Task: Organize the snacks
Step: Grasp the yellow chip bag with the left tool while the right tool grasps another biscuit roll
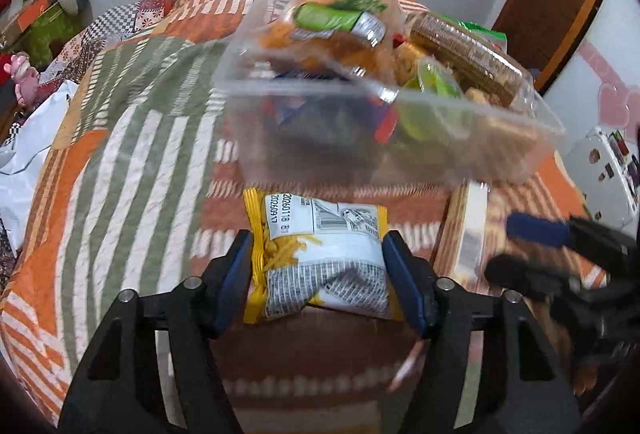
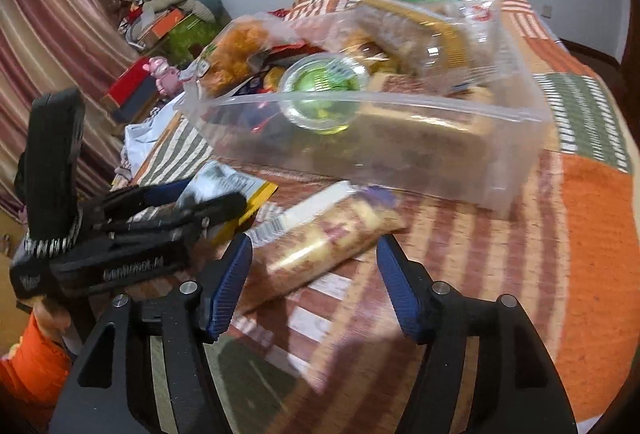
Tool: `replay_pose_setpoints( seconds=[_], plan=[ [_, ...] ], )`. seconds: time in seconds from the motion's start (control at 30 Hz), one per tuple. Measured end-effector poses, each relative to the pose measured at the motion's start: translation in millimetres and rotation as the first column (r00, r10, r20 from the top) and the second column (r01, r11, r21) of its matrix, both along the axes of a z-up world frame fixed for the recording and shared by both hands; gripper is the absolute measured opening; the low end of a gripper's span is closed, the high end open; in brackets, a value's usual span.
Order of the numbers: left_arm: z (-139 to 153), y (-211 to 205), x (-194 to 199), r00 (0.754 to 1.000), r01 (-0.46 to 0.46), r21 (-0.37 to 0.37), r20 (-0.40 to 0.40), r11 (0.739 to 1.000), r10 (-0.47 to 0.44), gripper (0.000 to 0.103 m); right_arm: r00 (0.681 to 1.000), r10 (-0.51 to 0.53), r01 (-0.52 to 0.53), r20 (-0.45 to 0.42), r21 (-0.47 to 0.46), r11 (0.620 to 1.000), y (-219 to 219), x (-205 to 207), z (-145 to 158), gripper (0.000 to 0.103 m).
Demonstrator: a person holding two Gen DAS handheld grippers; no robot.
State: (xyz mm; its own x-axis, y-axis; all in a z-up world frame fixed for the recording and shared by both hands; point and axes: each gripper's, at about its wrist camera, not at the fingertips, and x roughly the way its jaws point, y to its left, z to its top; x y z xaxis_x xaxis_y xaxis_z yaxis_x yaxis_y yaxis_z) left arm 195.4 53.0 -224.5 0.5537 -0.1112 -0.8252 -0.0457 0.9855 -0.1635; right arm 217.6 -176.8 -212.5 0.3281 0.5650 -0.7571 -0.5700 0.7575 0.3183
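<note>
Nearest in the left wrist view: left gripper (image 1: 318, 278), partly closed, blue pads touching both side edges of the yellow and white snack packet (image 1: 320, 246). Looks like a real pinch, with the packet squeezed in the middle. Packet sitting straight ahead between the pads, printed date end pointing away, bottom still low over the patchwork quilt (image 1: 120, 161).

Nearest in the right wrist view: right gripper (image 2: 312, 286), open about halfway, holding nothing. Between its pads, flat on the quilt, the long wrapped snack roll (image 2: 320, 238). Lying slantwise, near end down by the left pad, far end up and off to the right. Left pad just beside the wrap, right pad apart from it. Probably best to turn the wrist a little, so as to close across the thin side and not along the long one. Closest to this hand, not the other.

Off to the left of that view, an orange sleeve (image 2: 32, 366) behind the other tool.

A bit farther on, just past both snacks: the clear plastic box (image 2: 400, 101), already quite full, with a green jelly cup (image 2: 320, 85) near the front wall. Likely home for both snacks. Up and forward over the near rim, then down inside.
</note>
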Motion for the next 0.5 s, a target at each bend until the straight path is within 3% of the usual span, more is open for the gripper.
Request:
replay_pose_setpoints(
  seconds=[0.07,0.17,0.5],
  plan=[
    [1,5,-9,1.000,0.002,0.004,0.004,1.000,-0.002,0.062,1.000,0.004,-0.004,-0.002,-0.003,1.000,7,1,-1,0.076],
    [0,12,-21,1.000,0.002,-0.008,0.009,1.000,-0.002,0.061,1.000,-0.004,0.004,-0.001,0.006,1.000,12,1,0,0.086],
    [-1,7,-39,0.999,0.037,-0.014,0.017,0.999,-0.037,0.065,0.998,-0.067,0.068,0.017,-0.062,0.996,16,3,-9,0.086]
  ],
)
